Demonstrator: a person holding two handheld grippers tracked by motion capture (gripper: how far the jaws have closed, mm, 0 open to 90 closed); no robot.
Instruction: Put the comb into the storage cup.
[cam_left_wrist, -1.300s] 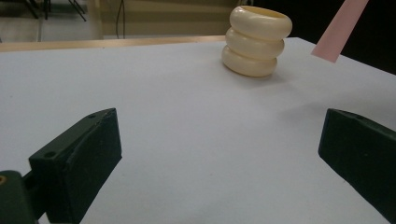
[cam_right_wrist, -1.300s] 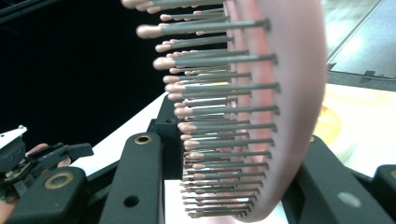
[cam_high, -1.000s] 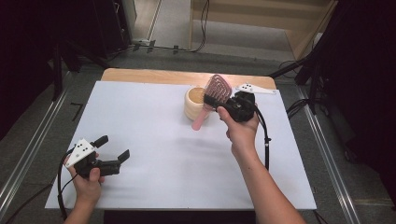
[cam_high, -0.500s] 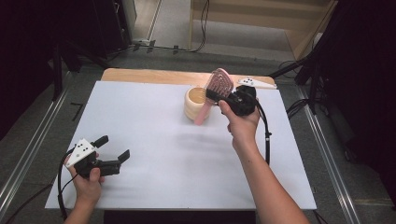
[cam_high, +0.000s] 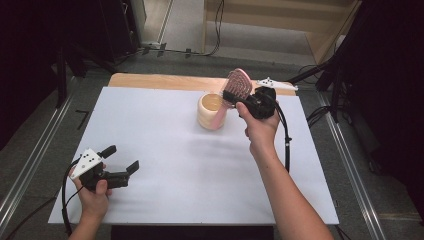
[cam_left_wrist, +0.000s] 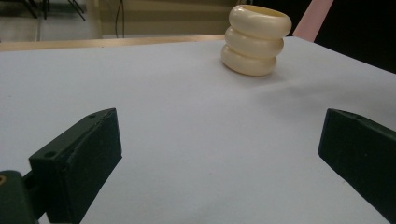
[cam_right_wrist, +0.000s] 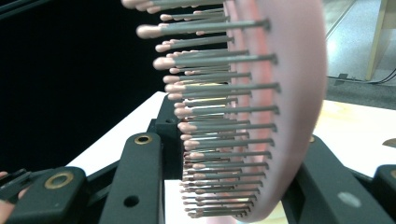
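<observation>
Standing in the cream holder (cam_high: 210, 111), the pink hairbrush (cam_high: 235, 89) handle-down.

- High view: above the person's edge of the table (cam_high: 150, 200), facing forward and down; cup (cam_high: 211, 111) sits far side, right of centre.
- Left gripper view: low over the table, well back from the cup (cam_left_wrist: 256, 39), facing it level.
- Right gripper view: close up against hairbrush (cam_right_wrist: 243, 112) above the cup.
- High and left gripper views share the cup.
</observation>
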